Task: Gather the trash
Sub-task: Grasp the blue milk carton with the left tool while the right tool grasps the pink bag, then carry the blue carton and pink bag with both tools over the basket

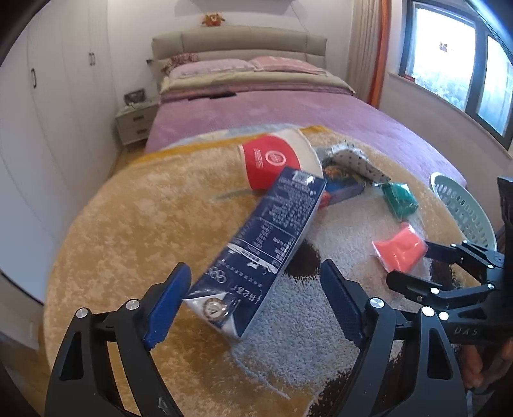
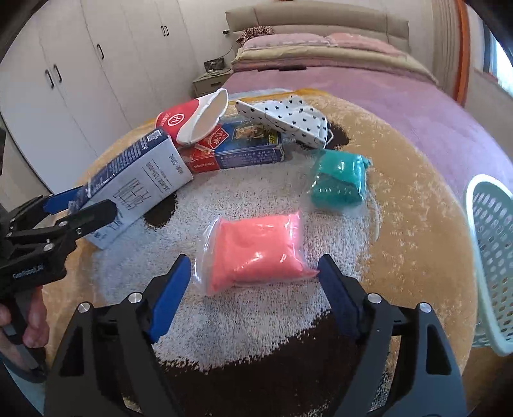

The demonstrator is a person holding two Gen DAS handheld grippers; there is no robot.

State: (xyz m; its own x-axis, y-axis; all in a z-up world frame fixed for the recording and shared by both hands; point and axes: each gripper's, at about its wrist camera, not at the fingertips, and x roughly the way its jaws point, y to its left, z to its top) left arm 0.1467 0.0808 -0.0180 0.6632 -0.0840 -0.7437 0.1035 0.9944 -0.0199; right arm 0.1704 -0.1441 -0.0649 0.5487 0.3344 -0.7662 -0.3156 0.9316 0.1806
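A bedroom in daylight. A bed (image 1: 272, 109) with a mauve cover (image 2: 400, 106), pink pillows (image 1: 211, 69) and a beige padded headboard (image 1: 239, 41) stands against the far white wall. A small stuffed toy (image 1: 212, 19) sits on top of the headboard. White wardrobe doors (image 2: 80, 80) with dark handles line the left side, a pale 2-drawer nightstand (image 1: 136, 123) beside the bed. On the right, a dark-framed window (image 1: 455, 61) glows bright, with an orange curtain (image 1: 380, 54) next to it.
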